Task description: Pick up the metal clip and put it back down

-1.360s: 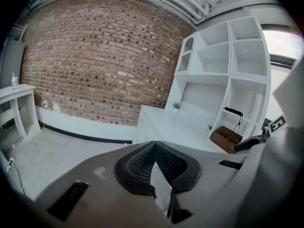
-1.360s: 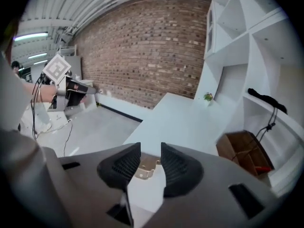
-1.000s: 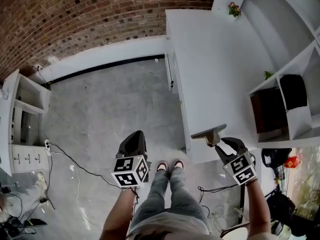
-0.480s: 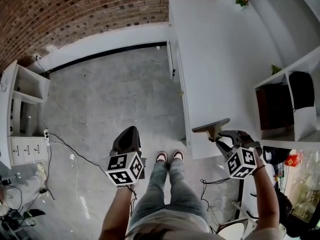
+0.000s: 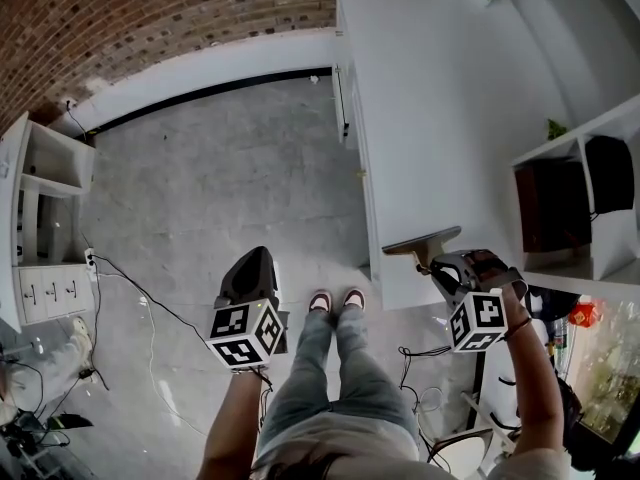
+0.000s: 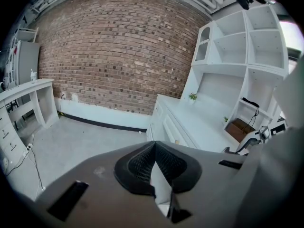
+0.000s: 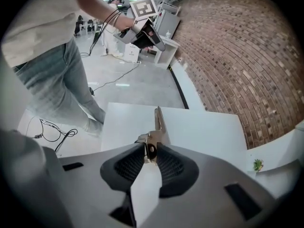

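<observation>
Left hand-held gripper (image 5: 256,261): hung over the floor (image 5: 220,158), at 9 o'clock from the worktop's near corner and well apart from it. Its jaws stood together with nothing between them. It took no part in the work.

Metal clip (image 5: 422,240): clamped by its handle end in the right hand-held gripper (image 5: 433,261), whose jaws were closed on it. In the head view the clip's long axis ran roughly 9 to 3 o'clock, slightly tilted, crosswise above the gripper's tips. In the right gripper view the clip projected straight ahead at 12 o'clock, edge-on, over the white surface.

Worktop (image 5: 440,98): the clip sat over its near edge, close to the near left corner, and bare surface stretched away toward 12 o'clock. Whether the clip touched the surface could not be determined from any view.

Assessment: the right gripper alone was placed to act. The put-down appeared to depend on the clip lying fully over the worktop rather than over the floor, so a short advance toward 12 o'clock before lowering seemed prudent. Release at the edge risked a fall.
</observation>
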The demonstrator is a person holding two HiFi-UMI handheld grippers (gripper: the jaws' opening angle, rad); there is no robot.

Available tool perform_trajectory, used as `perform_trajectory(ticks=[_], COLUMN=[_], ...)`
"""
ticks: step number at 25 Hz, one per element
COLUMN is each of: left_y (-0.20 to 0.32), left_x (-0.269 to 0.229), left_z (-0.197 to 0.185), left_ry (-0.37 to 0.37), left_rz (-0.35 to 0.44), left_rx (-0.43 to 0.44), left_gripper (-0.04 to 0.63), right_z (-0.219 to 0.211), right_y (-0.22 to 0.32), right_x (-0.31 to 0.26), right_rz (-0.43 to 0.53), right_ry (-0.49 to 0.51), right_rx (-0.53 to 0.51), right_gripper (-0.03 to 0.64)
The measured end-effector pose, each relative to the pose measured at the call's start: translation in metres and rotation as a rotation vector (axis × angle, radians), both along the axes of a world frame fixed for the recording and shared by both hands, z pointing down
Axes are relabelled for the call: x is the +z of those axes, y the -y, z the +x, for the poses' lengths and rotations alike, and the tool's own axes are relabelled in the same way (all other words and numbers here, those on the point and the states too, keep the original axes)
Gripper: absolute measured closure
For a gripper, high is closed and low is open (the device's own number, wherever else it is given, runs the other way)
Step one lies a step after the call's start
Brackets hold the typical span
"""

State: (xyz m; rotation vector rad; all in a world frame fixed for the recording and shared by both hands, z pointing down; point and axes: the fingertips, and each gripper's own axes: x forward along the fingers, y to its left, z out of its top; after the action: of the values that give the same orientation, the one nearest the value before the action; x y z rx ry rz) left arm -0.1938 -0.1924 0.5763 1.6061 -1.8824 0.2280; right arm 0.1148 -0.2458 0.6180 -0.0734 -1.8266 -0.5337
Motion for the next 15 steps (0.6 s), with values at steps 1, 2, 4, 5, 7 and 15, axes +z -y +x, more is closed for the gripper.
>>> perform_trajectory(ticks=[1,2,4,5,7,15], left_y=[-0.0004,-0.0008,-0.0014,-0.0015,-0.001,0.0037], left_x=[-0.0001,-0.0001,0.0006,0.001,0.0014,-0.0055], left_z=[-0.0007,-0.0015,-0.0029,-0.0032,-0.0028,-0.0018], left_ry=[0.002,0.003,0.001,0.0,-0.003,0.007], left_rz=[-0.001,-0.001,-0.004,-0.005,-0.006,0.006], left_rx=[-0.001,-0.003,-0.007,-0.008,-0.008,-0.001], left_gripper=[0.584,0.584,0.584,0.584,0.584,0.584], right_z=[0.0001,-0.0001,-0.0008,-0.001,-0.0013,-0.0049], right_y=[0.0,0.0001,0.0001,0.0,0.0001,0.0016], right_x=[0.0006,0.0007,0.0002,0.0001,0.0002,-0.0005], right_rz=[0.006,0.011,0.013,0.013,0.013,0.002], right_ry=[-0.002,-0.001,0.004,0.006,0.004,-0.006], right_rx=[-0.006,-0.008,-0.009,-0.01,-0.014,-0.036], right_gripper=[0.537,0.547,0.551,0.552,0.555,0.567])
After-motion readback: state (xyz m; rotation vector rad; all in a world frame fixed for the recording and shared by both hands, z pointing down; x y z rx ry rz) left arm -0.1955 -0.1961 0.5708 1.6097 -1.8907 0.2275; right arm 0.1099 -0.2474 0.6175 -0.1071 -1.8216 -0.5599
